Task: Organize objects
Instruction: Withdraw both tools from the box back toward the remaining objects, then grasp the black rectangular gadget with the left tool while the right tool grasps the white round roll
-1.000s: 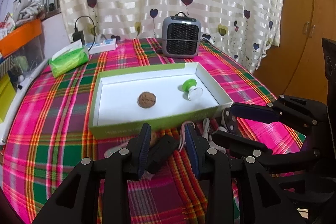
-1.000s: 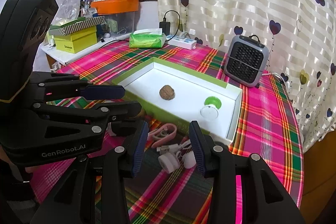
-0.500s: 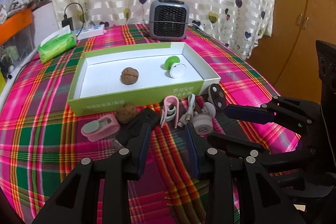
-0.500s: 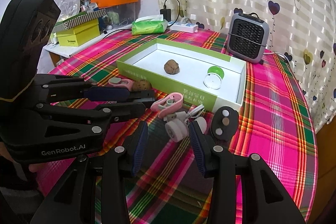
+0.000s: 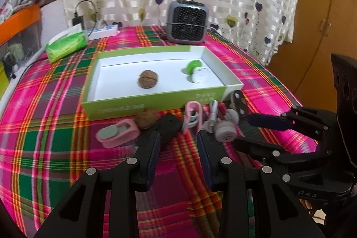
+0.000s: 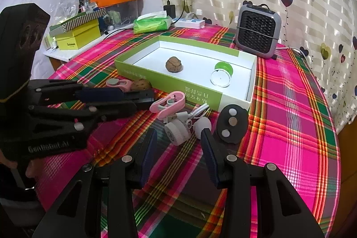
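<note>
Fingers of the left gripper (image 5: 178, 144) stand wide with nothing between them; they have just been opening a little further. They hang over the checked worktop (image 5: 44, 126), just short of the black block (image 5: 169, 126).

Loose things, left to right, in a row along the near wall of the green box (image 5: 156, 102):
- pink clip (image 5: 117, 134), flat on its side. Light, stiff plastic; take across the narrow sides.
- walnut (image 5: 146, 118), touching the black block. Hard, round, likely to roll; take across the middle.
- pink holder (image 5: 193, 114), open loop, light.
- white cable (image 6: 196, 112) with two white round pieces (image 6: 177, 132). Floppy cord likely to trail; take a round piece, not the cord.
- black oval pad (image 6: 232, 124) with three buttons, leaning, thin. Take by the edges.

Already in the box: a second walnut (image 5: 147, 79) and a green-and-white cap (image 5: 197, 73), well apart.

Right gripper (image 6: 178, 142): fingers wide, holding nothing, pointed at the white round pieces, not touching.
</note>
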`<state>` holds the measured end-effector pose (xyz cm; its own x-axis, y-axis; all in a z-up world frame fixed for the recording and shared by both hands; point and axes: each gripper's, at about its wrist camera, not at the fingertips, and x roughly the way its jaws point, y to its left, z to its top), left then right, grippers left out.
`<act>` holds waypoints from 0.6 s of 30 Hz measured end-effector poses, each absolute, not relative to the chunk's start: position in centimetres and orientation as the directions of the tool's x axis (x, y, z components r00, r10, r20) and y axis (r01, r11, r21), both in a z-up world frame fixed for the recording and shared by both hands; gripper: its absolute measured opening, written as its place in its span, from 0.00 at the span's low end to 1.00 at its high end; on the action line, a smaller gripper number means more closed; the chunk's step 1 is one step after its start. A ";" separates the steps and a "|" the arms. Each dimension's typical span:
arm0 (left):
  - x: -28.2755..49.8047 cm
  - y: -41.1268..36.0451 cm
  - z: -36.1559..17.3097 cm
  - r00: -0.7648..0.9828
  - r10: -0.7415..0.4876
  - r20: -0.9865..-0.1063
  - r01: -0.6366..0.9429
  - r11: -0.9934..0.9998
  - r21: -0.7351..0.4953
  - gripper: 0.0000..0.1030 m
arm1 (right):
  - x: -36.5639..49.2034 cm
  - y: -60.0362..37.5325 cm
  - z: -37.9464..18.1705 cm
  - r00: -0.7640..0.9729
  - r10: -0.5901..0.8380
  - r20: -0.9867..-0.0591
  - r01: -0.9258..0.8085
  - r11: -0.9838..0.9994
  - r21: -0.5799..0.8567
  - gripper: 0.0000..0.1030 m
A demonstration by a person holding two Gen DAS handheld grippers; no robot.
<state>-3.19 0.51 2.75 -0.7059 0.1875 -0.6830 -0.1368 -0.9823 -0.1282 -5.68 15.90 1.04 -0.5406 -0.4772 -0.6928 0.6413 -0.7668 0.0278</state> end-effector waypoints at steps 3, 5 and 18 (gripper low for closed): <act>-3.4 -0.5 2.5 -0.708 0.171 -0.686 -0.112 -0.985 -0.131 0.32 | -5.7 15.6 0.7 -0.528 -0.482 -0.699 0.648 -0.760 0.035 0.41; -3.5 -1.1 2.3 -0.705 0.164 -0.690 -0.100 -0.986 -0.132 0.32 | -5.8 15.4 0.5 -0.515 -0.484 -0.707 0.650 -0.758 0.045 0.41; -4.6 -1.2 1.5 -0.688 0.183 -0.702 -0.164 -0.982 -0.095 0.33 | -6.8 15.0 -0.1 -0.456 -0.501 -0.735 0.657 -0.747 0.102 0.41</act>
